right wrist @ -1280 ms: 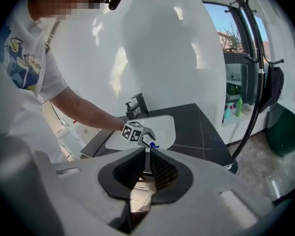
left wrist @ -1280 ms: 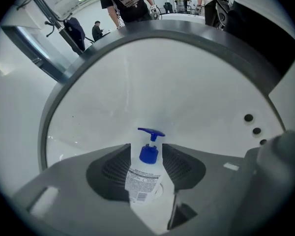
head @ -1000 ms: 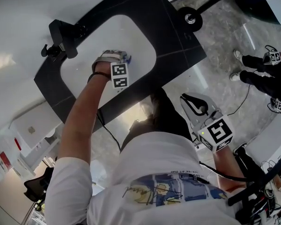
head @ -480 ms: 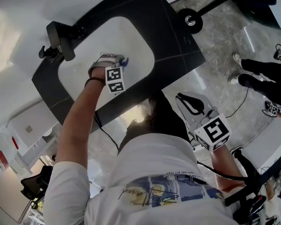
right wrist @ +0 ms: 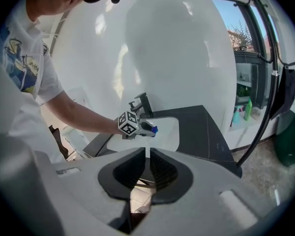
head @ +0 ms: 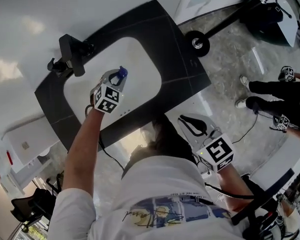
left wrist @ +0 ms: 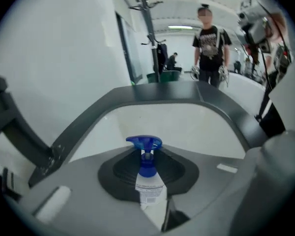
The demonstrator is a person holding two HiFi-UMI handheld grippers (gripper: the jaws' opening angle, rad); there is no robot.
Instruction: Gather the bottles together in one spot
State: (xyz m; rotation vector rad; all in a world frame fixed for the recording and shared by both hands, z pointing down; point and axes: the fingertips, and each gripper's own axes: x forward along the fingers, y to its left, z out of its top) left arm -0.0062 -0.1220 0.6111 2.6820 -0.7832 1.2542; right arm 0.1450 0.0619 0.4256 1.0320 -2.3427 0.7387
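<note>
A: Left gripper (head: 116,77), status?
B: Jaws have just been closing & are now clamped on the spray bottle (left wrist: 149,187). White labelled body sits btwn the pads. Blue spray head (left wrist: 144,142) sticks out past the tips.
A: Where's the bottle?
B: Up in the air over the white sink (head: 140,59), not touching it. Sink's set in the dark counter (head: 180,49). Black faucet (head: 72,54) is at the sink's left edge, apart from the gripper.
A: Tilt?
B: Gripper points down at a slant. Bottle lies along it, head aimed away from the person.
A: Right gripper (head: 189,124)?
B: Low by the person's waist, well apart from the counter, over the stone floor (head: 230,54). Jaws together, nothing btwn them.
A: Other bottles?
B: Right gripper view: green bottle (right wrist: 248,108) on a white shelf (right wrist: 246,124) past the counter's end, w/ a paler one just beside it. Too small for more.
A: Anyone else?
B: Bystander (left wrist: 210,48) in a black shirt, standing beyond the counter's far side.
</note>
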